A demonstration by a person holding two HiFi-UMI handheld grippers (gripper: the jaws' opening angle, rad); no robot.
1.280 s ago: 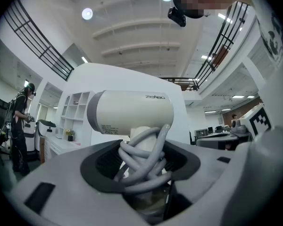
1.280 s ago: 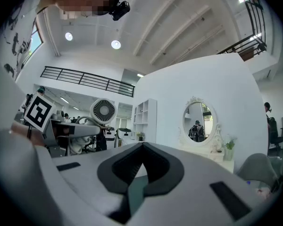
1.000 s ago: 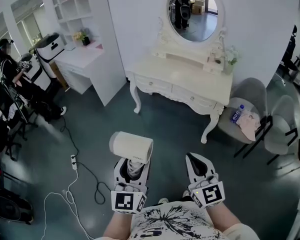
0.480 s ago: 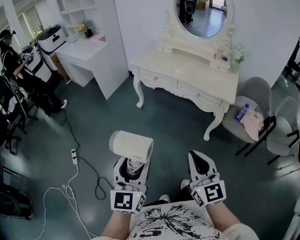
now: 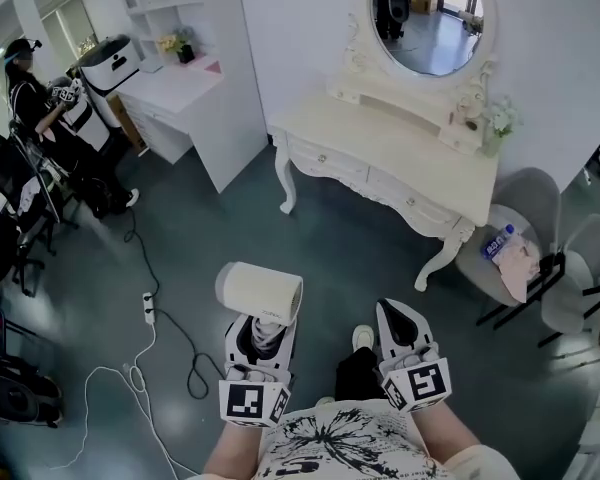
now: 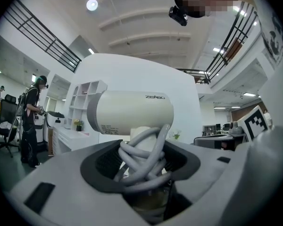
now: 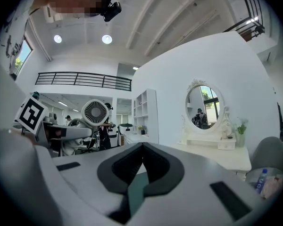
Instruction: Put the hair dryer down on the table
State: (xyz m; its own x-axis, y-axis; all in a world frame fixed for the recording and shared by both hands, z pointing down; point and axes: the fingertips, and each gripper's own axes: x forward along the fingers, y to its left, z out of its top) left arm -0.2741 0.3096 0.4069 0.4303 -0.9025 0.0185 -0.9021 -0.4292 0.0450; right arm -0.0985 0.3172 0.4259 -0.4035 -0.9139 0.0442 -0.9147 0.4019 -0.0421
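Note:
A cream hair dryer point(image 5: 259, 293) stands upright in my left gripper point(image 5: 260, 336), low in the head view. In the left gripper view, the jaws are closed around the hair dryer's point(image 6: 129, 113) handle, which has its grey cord wound round it. My right gripper point(image 5: 398, 328) is beside it, shut with nothing in it. In the right gripper view its tips point(image 7: 142, 147) meet. The white dressing table point(image 5: 380, 158) with an oval mirror point(image 5: 427, 18) stands some way ahead against the wall, across open floor.
Grey chairs point(image 5: 525, 218) stand right of the table, one with a bottle point(image 5: 495, 244) on it. A power strip point(image 5: 147, 308) and cables point(image 5: 140, 368) lie on the floor at the left. A white desk point(image 5: 195, 93) and a person point(image 5: 30, 78) are at the far left.
The dressing table has shifted rightwards in the view and a leg now shows below. Both grippers keep their hold and place relative to the body.

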